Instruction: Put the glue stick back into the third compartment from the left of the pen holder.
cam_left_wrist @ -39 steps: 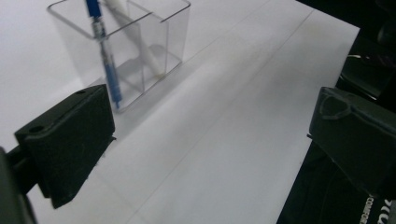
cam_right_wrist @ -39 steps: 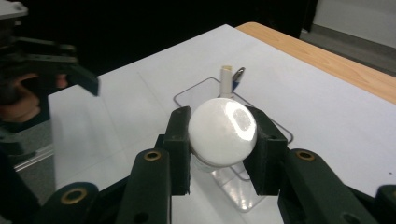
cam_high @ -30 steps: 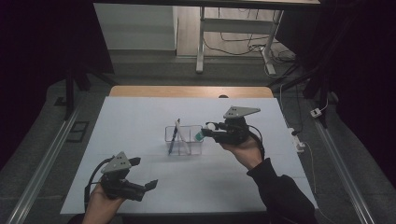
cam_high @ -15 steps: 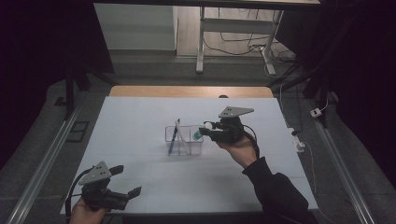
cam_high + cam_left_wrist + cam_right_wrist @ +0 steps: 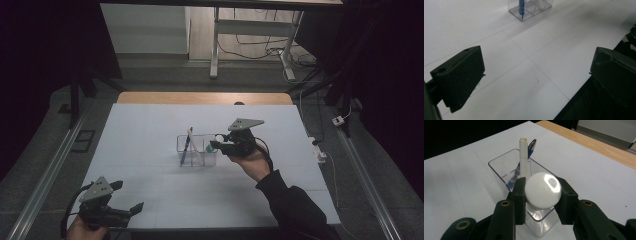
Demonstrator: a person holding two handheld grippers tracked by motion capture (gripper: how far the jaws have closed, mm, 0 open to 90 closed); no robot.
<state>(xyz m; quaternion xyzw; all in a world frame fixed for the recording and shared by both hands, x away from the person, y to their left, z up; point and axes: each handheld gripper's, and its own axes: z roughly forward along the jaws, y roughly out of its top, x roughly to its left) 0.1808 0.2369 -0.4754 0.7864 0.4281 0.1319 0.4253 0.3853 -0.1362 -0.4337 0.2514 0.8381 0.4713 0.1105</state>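
Note:
A clear plastic organizer [image 5: 197,150] with several compartments stands at the middle of the white table [image 5: 150,125]. A blue pen [image 5: 186,145] and a white marker [image 5: 523,157] lean upright in it. My right gripper [image 5: 215,146] is shut on a glossy white ball [image 5: 543,190], holding it just over the organizer's [image 5: 499,165] nearest compartment. My left gripper [image 5: 126,196] hovers open with nothing between its jaws near the table's front left corner. From the left gripper view [image 5: 536,70], the organizer [image 5: 524,12] and the blue pen [image 5: 521,6] lie far ahead.
A wooden strip [image 5: 200,97] borders the table's far edge. A white power strip with cables [image 5: 317,150] lies off the right edge. Metal rails [image 5: 45,170] run along both sides. The front edge drops to dark floor [image 5: 584,105].
My left gripper has drawn back toward the front left corner and sunk a little. The right gripper with the ball has lowered slightly at the organizer.

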